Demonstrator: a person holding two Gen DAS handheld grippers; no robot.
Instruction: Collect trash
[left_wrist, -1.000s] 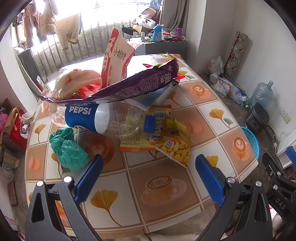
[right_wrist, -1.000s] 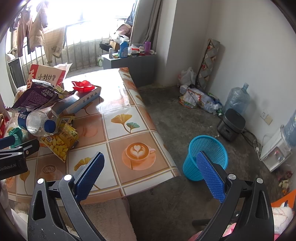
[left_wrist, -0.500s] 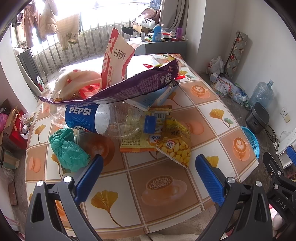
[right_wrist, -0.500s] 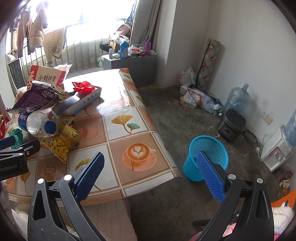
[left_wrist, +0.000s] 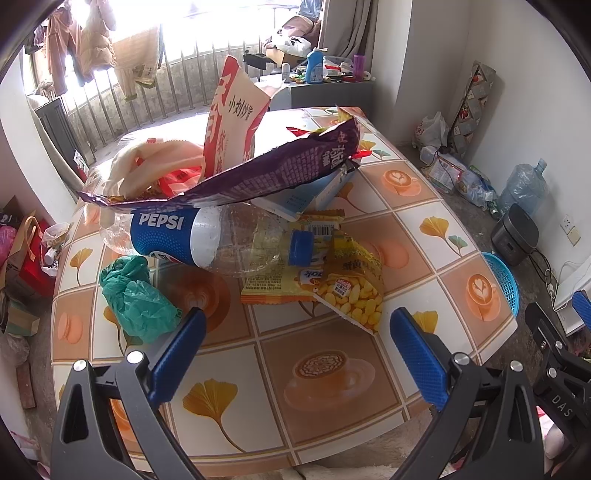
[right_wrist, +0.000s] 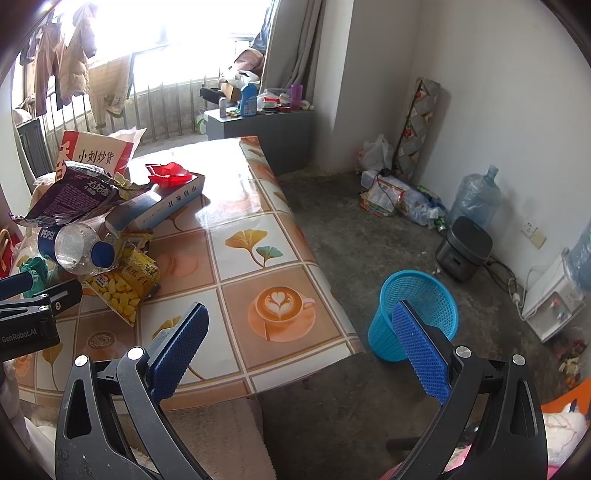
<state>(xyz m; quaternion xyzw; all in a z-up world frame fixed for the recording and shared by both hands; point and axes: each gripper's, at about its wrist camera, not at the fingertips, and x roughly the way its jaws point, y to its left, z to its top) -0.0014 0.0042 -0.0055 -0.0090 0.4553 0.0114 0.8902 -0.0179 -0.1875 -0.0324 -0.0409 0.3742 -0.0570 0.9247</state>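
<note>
Nothing has moved: your left gripper (left_wrist: 295, 339) and right gripper (right_wrist: 299, 334) hover, fingers apart, near the Pepsi bottle (left_wrist: 192, 236).

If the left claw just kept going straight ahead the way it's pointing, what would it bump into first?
Probably the yellow snack bag, which lies on the table straight ahead of the open left claw, with the Pepsi bottle just beyond. Depth is hard to judge; angled down, it might touch the table first.

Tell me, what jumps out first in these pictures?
A heap of trash on the tiled table: an empty Pepsi bottle lying on its side under a purple snack bag. On the floor beside the table stands a blue mesh bin, apparently empty.
</note>
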